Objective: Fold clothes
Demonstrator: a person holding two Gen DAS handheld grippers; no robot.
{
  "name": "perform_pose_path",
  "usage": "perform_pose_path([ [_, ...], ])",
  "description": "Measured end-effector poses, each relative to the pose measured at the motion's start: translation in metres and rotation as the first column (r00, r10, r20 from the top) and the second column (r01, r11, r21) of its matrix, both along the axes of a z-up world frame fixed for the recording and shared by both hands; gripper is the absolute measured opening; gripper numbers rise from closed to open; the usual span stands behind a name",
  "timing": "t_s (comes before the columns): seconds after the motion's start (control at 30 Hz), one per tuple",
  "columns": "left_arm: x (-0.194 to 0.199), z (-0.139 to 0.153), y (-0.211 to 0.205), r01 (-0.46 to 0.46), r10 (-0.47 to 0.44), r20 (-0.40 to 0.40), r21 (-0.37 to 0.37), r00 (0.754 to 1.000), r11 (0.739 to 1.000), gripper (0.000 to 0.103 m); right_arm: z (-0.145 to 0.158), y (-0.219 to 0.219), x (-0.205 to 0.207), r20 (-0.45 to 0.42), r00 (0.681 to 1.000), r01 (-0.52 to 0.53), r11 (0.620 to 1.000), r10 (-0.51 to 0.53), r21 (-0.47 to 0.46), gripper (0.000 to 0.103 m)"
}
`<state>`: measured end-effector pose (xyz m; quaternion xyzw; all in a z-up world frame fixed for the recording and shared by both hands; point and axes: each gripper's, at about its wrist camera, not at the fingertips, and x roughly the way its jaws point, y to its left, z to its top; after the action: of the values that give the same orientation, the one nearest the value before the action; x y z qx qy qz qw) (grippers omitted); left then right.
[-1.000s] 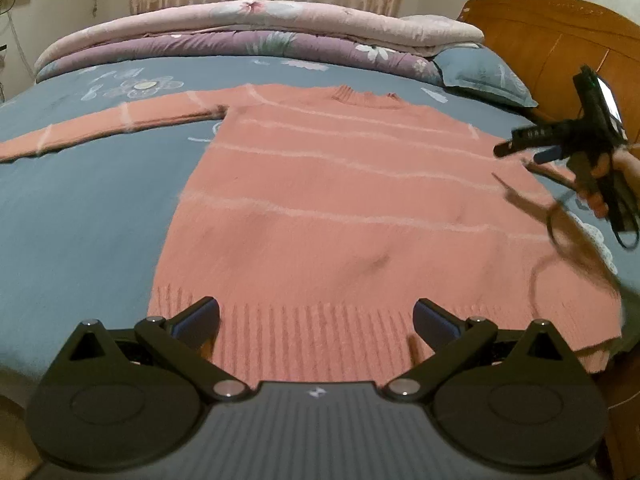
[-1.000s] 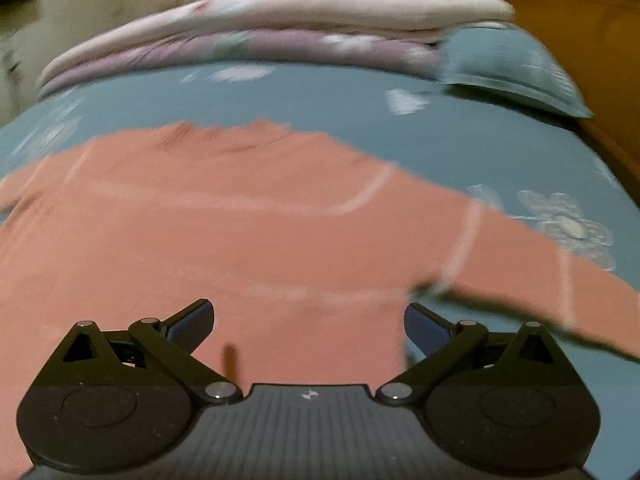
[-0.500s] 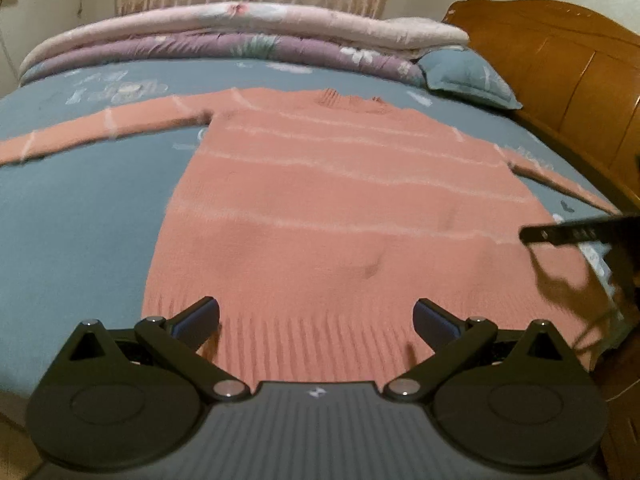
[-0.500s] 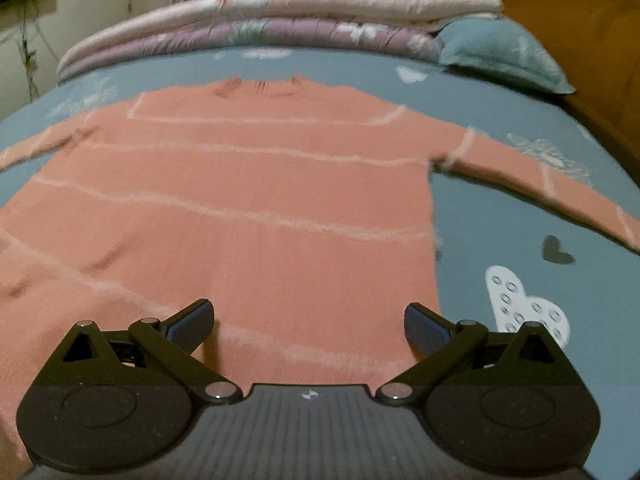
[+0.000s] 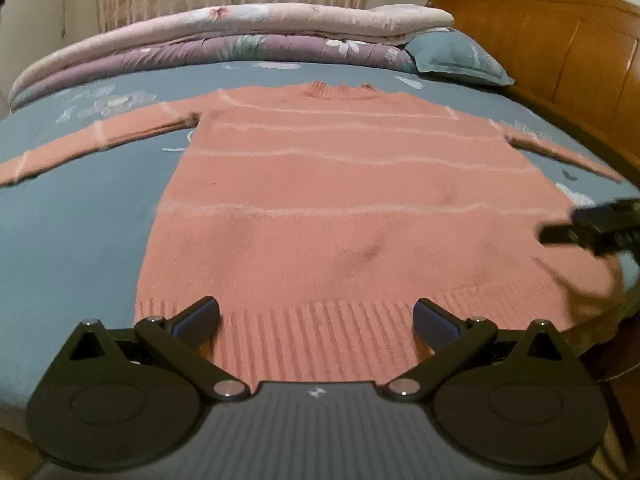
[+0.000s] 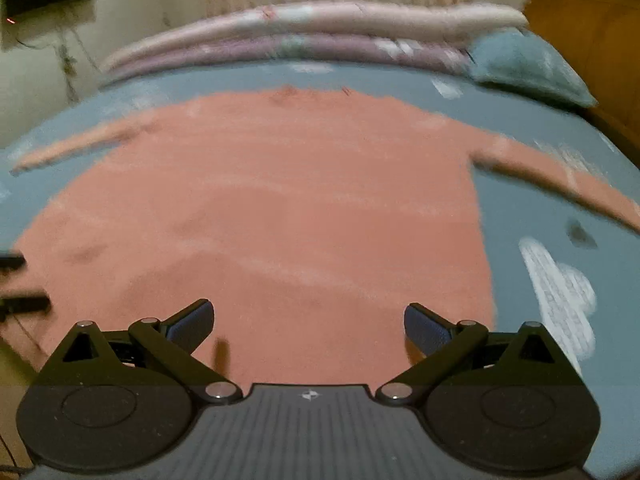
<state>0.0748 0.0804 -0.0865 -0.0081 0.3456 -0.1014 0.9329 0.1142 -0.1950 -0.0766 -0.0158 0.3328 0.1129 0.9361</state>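
A salmon-pink knitted sweater (image 5: 320,208) with thin pale stripes lies flat on the bed, collar at the far end, both sleeves spread out to the sides. Its ribbed hem (image 5: 316,336) is nearest me. My left gripper (image 5: 316,316) hovers open just over the hem, nothing between its fingers. The right wrist view is blurred; it shows the same sweater (image 6: 280,220), and my right gripper (image 6: 308,320) stands open over the lower right part of the body. The right gripper's dark fingers (image 5: 592,224) also show at the right edge of the left wrist view.
The bed has a blue-grey flowered sheet (image 5: 80,216). Folded pink and purple quilts (image 5: 240,36) and a blue pillow (image 5: 456,56) lie at its far end. A wooden headboard (image 5: 560,40) runs along the right side. Curtains hang behind.
Both grippers drew back toward the sweater's hem end, so the whole garment now shows. The right gripper dropped from above the right sleeve to low beside the left one. Both stayed open.
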Motion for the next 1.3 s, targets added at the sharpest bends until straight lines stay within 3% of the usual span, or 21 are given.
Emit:
perform_pose_path([
  [0.17,-0.011,0.007,0.002,-0.014,0.015,-0.009,0.023,1.0,1.0,0.102,-0.014,0.04,0.038,-0.017,0.997,-0.07,0.995,0.069,-0.07,0.103],
  [0.3,-0.017,0.009,0.012,-0.041,0.041,-0.021,0.038,0.999,0.998,0.102,-0.024,0.031,0.008,0.039,0.998,-0.046,0.998,0.048,-0.046,0.103],
  [0.47,-0.003,0.012,0.001,-0.006,0.006,-0.011,0.01,1.0,1.0,0.102,-0.032,0.018,-0.036,0.072,0.997,-0.038,0.999,0.041,-0.038,0.103],
  [0.6,0.01,0.015,-0.008,0.025,-0.025,-0.001,-0.014,1.0,1.0,0.102,-0.032,0.017,-0.041,0.078,0.997,-0.019,0.999,0.021,-0.028,0.103],
  [0.83,0.015,0.002,-0.017,0.049,-0.053,-0.051,-0.076,0.997,0.996,0.102,-0.035,0.017,-0.042,0.086,0.996,-0.028,0.999,0.03,-0.03,0.103],
  [0.97,0.013,0.007,0.002,0.027,-0.035,-0.05,-0.153,0.998,0.988,0.102,-0.038,0.016,-0.044,0.107,0.994,-0.025,0.999,0.027,-0.024,0.103],
  [1.3,0.037,0.03,0.086,-0.142,0.145,-0.008,-0.266,0.989,0.953,0.102,-0.036,0.016,-0.043,0.11,0.994,-0.022,1.0,0.023,-0.012,0.103],
])
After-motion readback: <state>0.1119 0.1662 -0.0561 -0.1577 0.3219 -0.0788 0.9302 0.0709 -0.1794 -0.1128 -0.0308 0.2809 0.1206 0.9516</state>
